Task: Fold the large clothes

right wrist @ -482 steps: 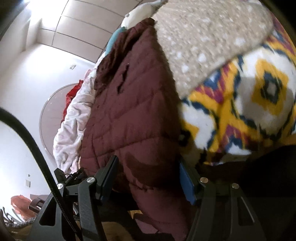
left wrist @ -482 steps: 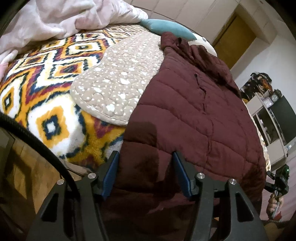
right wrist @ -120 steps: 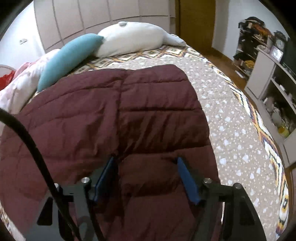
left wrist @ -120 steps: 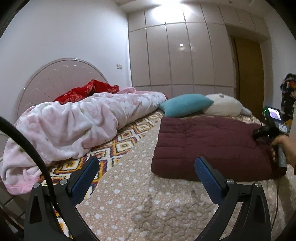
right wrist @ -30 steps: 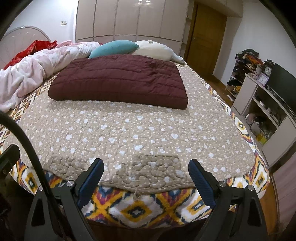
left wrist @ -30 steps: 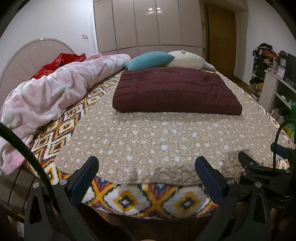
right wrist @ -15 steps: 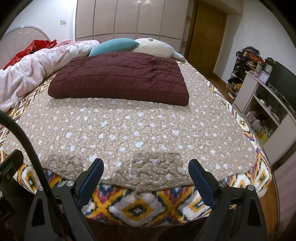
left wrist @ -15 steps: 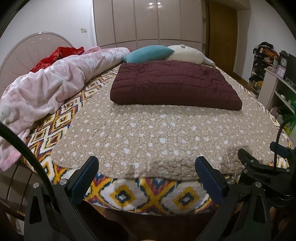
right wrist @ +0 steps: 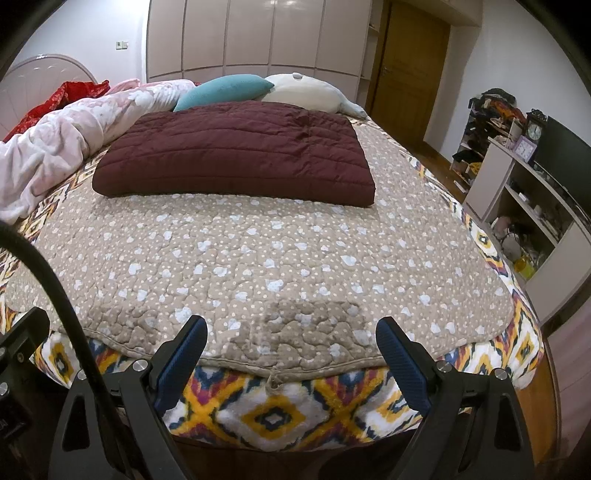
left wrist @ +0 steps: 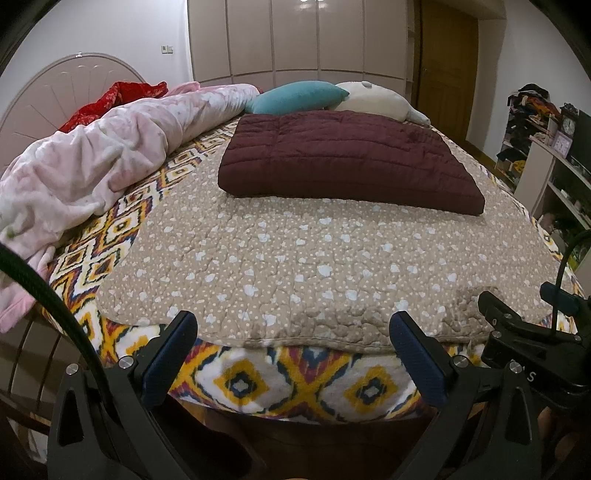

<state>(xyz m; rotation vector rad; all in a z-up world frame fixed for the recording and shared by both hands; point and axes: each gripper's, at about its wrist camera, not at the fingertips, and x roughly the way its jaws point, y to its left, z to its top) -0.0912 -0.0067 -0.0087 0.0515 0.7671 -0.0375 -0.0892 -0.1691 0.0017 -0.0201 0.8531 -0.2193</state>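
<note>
The left claw (left wrist: 291,347) is spread wide and holds nothing; its blue pads (left wrist: 415,356) frame the foot edge of the bed. The right claw (right wrist: 290,349) is likewise spread apart and empty, positioned at the same foot edge. The right unit's black body is visible at the lower right of the left wrist view, so the two claws sit side by side.

Directly beyond the fingertips lies the beige dotted quilt (right wrist: 258,258), spread over a patterned blanket (left wrist: 306,384) that hangs off the foot edge.

The folded maroon quilted coat (right wrist: 236,162) rests on the quilt toward the head edge of the bed, well apart from both claws and straight ahead of them. Its long axis runs across the bed, left to right. Neither claw is clearly nearer. The fold appears complete; any further move would require a long forward reach.

A crumpled pink blanket (left wrist: 96,155) lies along the left edge. A teal pillow (right wrist: 225,88) and a white pillow (right wrist: 306,92) sit behind the coat. Wardrobe doors (right wrist: 229,33), a wooden door (right wrist: 410,62) and a shelving unit (right wrist: 528,192) bound the room.
</note>
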